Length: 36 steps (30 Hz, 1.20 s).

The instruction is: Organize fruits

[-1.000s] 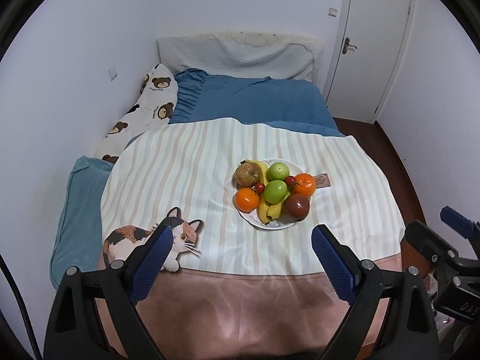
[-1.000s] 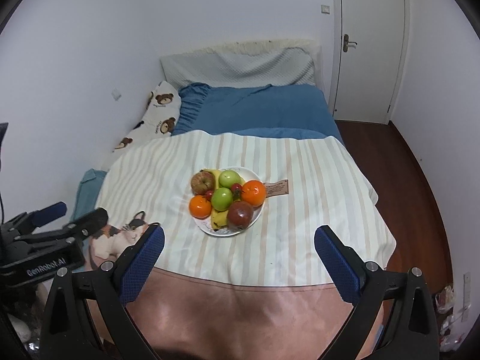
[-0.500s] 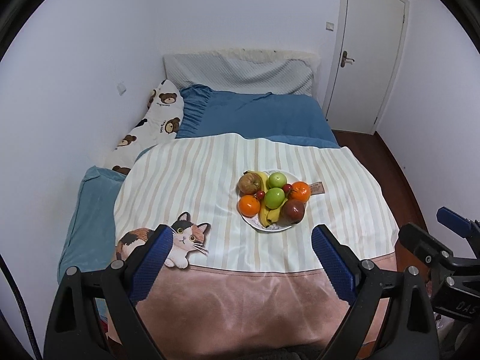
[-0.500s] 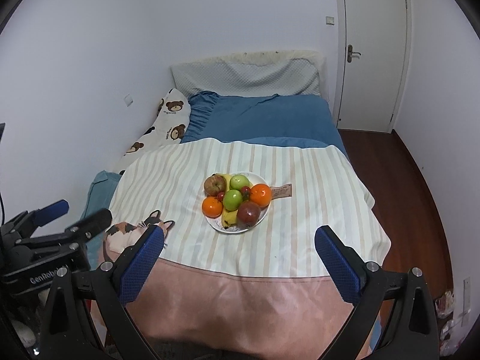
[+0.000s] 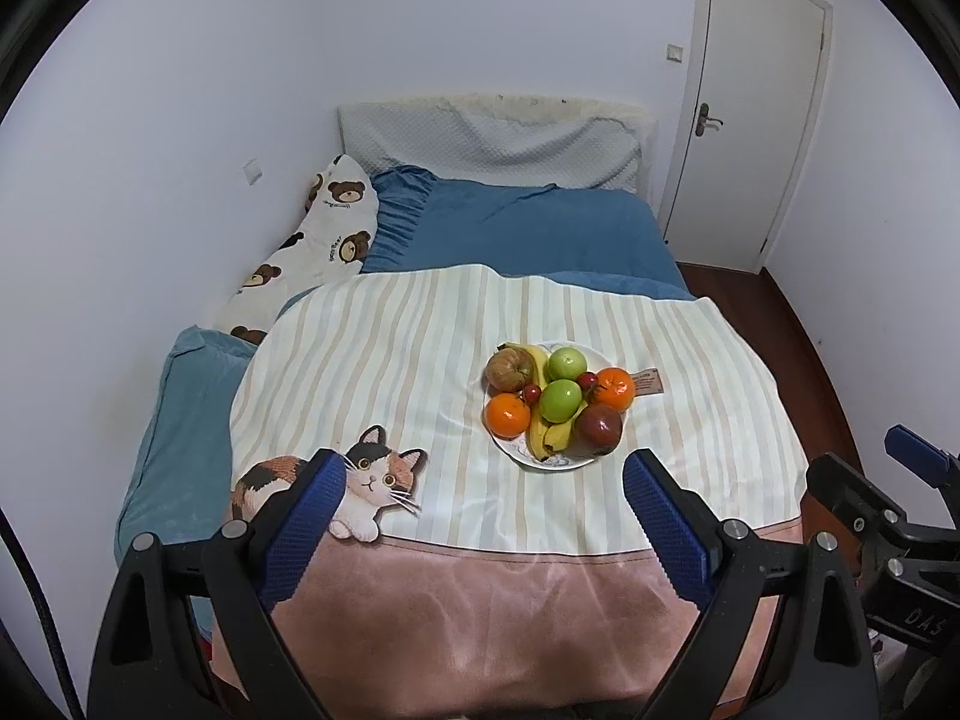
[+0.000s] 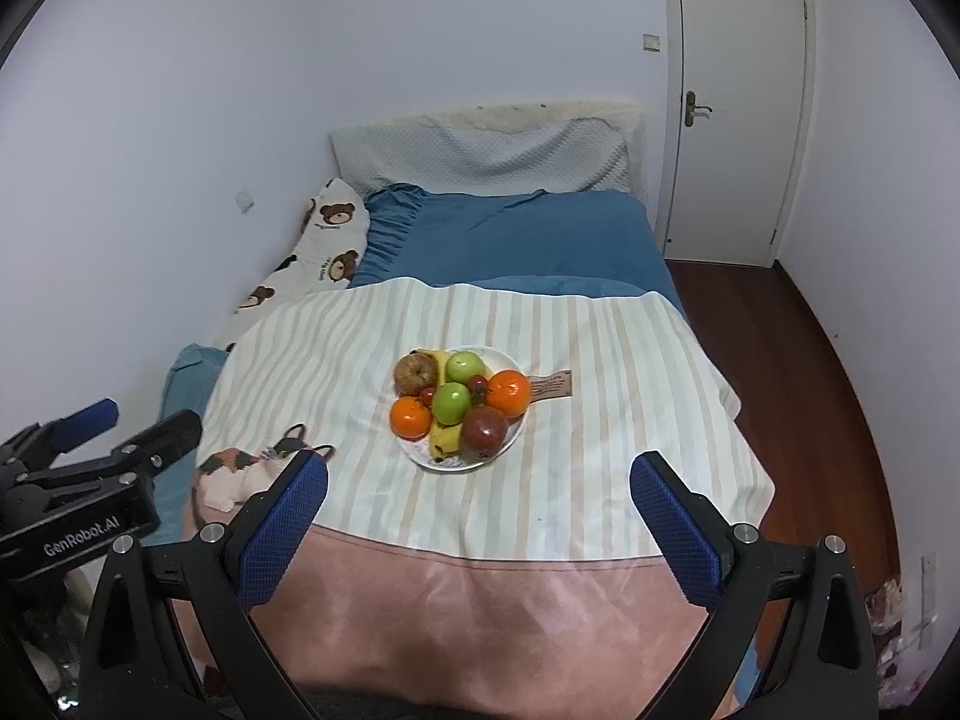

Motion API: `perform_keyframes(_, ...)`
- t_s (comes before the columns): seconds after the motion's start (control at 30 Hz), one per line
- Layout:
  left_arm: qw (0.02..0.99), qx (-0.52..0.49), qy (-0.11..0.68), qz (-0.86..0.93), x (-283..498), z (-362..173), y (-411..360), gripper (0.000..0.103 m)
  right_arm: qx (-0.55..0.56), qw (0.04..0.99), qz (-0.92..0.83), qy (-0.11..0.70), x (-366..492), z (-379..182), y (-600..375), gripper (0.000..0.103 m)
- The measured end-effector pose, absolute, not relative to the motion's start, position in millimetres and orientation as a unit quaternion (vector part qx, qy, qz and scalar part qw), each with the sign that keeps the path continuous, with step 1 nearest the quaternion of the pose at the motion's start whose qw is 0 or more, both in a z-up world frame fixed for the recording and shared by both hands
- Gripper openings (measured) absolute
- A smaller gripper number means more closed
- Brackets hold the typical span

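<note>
A white plate (image 5: 552, 462) (image 6: 450, 463) piled with fruit sits on the striped blanket in the middle of the bed. It holds two green apples (image 5: 561, 399) (image 6: 452, 402), two oranges (image 5: 508, 415) (image 6: 509, 392), a reddish apple (image 5: 509, 368), a dark red fruit (image 5: 599, 429) (image 6: 483, 428), bananas (image 5: 543, 441) and small red cherries. My left gripper (image 5: 483, 483) hovers open near the bed's foot, well short of the plate, with nothing between its fingers. My right gripper (image 6: 479, 483) is likewise open and holds nothing.
The striped blanket with a cat print (image 5: 366, 480) covers a blue bed (image 5: 528, 228). A bear-print pillow (image 5: 318, 240) lies along the left wall. A white door (image 5: 762, 102) and dark wood floor (image 6: 798, 360) are on the right.
Both grippers have pulled back and up from the bed, so the plate looks smaller and farther. Their jaws stayed open.
</note>
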<state>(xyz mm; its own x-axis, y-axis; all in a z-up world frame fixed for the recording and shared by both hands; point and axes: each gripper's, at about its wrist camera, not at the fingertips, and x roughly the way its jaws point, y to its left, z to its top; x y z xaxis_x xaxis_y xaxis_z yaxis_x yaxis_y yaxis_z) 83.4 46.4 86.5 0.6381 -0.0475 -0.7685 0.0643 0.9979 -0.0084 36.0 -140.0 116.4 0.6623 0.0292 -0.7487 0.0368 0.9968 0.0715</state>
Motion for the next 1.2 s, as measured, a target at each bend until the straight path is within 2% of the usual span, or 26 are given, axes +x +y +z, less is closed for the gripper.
perform_keyframes(0.07, 0.903, 0.012, 0.429, -0.032, 92.1, 77.8, 44.3, 0.102, 0.040, 0.910, -0.005, 0.413, 41.7, 109.3, -140.7, 0.103)
perform_keyframes(0.77, 0.889, 0.032, 0.456, -0.004, 164.0, 1.6, 30.9, 0.103, 0.033, 0.896, -0.032, 0.441, 127.0, 30.3, -150.7, 0.103)
perform_keyframes(1.2, 0.887, 0.038, 0.460, -0.001, 167.4, -7.5, 29.1, 0.103, 0.037, 0.891, -0.038, 0.451, 135.8, 14.5, -157.7, 0.103)
